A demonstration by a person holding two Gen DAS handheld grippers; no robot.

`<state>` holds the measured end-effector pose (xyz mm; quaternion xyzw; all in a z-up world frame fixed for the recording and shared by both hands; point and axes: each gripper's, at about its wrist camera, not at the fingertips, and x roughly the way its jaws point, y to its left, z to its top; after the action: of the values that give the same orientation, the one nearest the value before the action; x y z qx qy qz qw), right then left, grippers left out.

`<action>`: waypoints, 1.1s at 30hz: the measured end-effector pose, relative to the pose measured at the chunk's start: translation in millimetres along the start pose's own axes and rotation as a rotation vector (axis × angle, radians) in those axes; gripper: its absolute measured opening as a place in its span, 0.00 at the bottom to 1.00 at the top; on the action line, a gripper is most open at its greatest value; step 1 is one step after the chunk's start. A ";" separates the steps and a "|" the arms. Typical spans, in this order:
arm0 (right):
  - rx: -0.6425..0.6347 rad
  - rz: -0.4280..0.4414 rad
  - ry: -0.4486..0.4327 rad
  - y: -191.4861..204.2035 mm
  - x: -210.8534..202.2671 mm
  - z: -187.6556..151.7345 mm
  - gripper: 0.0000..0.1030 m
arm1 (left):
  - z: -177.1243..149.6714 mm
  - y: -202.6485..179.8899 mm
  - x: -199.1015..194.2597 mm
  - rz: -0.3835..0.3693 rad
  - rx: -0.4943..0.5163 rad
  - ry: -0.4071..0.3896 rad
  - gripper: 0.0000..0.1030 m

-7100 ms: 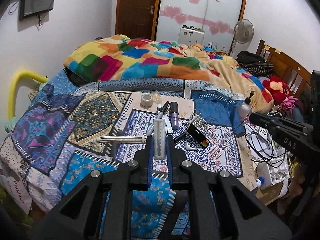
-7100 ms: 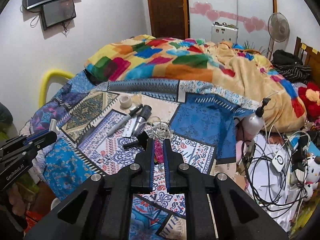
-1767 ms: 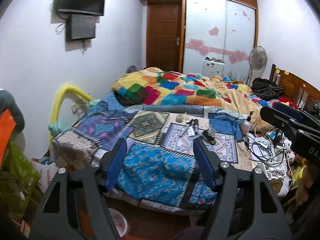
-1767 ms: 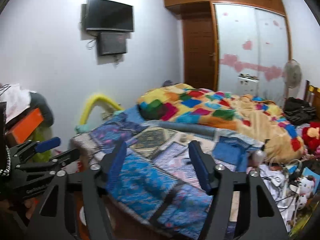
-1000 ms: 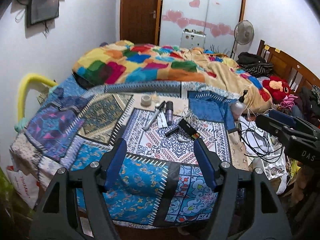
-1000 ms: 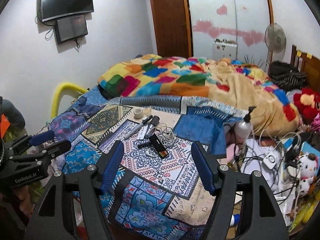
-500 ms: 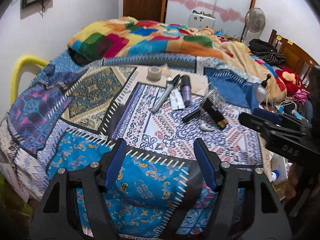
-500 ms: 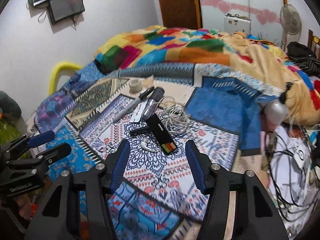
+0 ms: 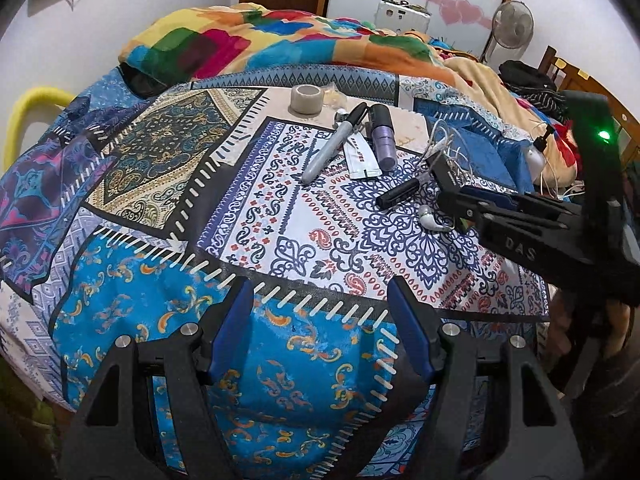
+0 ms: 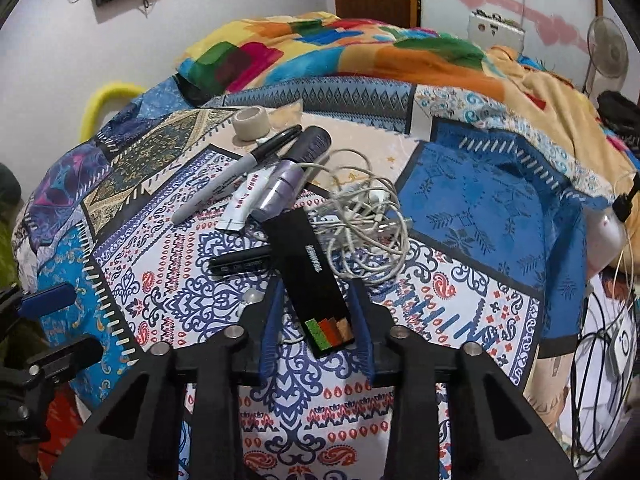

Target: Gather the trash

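The black box (image 10: 310, 276) lies on the bed beside the tangled cable (image 10: 360, 220), its long axis running away between the right gripper (image 10: 316, 328) jaws, which have just been closing but remain unclenched; left gripper (image 9: 324, 332) gapes empty, farther off.

White earbud (image 10: 251, 297) mostly hidden behind right hand-held gripper (image 10: 316, 312)

Left gripper (image 9: 320, 312) over patterned bedspread (image 9: 280, 208), jaws wide, nothing between; marker (image 9: 332, 144), tape roll (image 9: 306, 99) beyond.
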<state>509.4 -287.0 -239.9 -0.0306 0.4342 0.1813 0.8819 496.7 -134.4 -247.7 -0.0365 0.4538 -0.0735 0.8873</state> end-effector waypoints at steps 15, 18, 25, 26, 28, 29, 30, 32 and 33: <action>0.101 -0.011 -0.052 -27.8 -50.5 -25.8 0.24 | 57.9 -46.3 16.3 -0.150 0.056 -0.013 0.66; 0.127 -0.039 -0.061 -41.3 -56.9 -27.0 0.24 | 73.5 -68.3 35.0 -0.185 0.103 0.003 0.66; 0.184 -0.071 -0.082 -66.1 -62.9 -26.6 0.24 | 96.6 -104.1 83.0 -0.173 0.183 0.047 0.66; 0.190 -0.071 -0.084 -68.3 -63.2 -26.9 0.24 | 99.0 -107.2 89.9 -0.176 0.191 0.055 0.66; 0.199 -0.073 -0.088 -72.6 -63.8 -27.9 0.24 | 101.1 -110.3 95.7 -0.181 0.200 0.059 0.54; 0.201 -0.074 -0.088 -74.7 -64.5 -29.3 0.24 | 101.7 -111.9 98.3 -0.183 0.205 0.066 0.40; 0.204 -0.073 -0.088 -76.2 -64.7 -30.3 0.24 | 103.7 -114.1 102.1 -0.181 0.209 0.078 0.25; 0.213 -0.070 -0.088 -78.6 -64.9 -30.8 0.24 | 105.8 -114.1 101.6 -0.188 0.209 0.081 0.11; 0.217 -0.068 -0.089 -79.3 -65.5 -30.7 0.24 | 106.3 -114.0 98.7 -0.201 0.204 0.077 0.10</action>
<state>477.2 -386.6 -216.3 0.0583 0.4105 0.1043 0.9040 628.8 -263.2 -249.4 0.0115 0.4717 -0.2090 0.8566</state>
